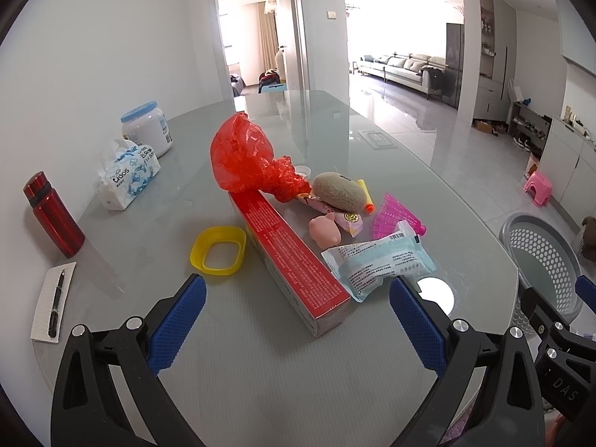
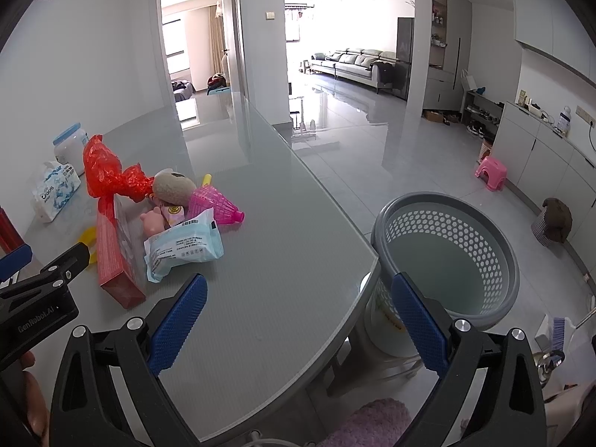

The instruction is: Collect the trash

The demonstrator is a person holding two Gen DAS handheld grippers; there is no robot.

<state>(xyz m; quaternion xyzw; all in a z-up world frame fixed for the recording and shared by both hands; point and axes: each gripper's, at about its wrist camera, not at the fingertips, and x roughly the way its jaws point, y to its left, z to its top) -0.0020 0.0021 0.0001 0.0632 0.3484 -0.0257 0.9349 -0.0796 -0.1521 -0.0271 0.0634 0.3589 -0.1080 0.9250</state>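
A pile lies on the glass table [image 1: 242, 372]: a crumpled red plastic bag [image 1: 242, 156], a long red box [image 1: 294, 260], a light-blue wrapper [image 1: 380, 264], a pink mesh piece [image 1: 395, 214], a candy wrapper [image 1: 348, 219], a pink pig toy [image 1: 326, 231], a tan plush [image 1: 337, 190] and a yellow ring [image 1: 218, 249]. My left gripper [image 1: 298, 320] is open and empty, just short of the red box's near end. My right gripper [image 2: 298, 316] is open and empty over the table's right edge, beside the grey perforated basket [image 2: 447, 253]. The pile also shows in the right wrist view [image 2: 178, 238].
A red flask [image 1: 52, 216], a tissue pack [image 1: 126, 175], a white jar [image 1: 147, 126] and a notepad with pen [image 1: 52, 301] stand along the table's left side. The basket also shows in the left wrist view [image 1: 540, 257], off the table's right edge. A pink stool [image 2: 491, 171] stands on the floor.
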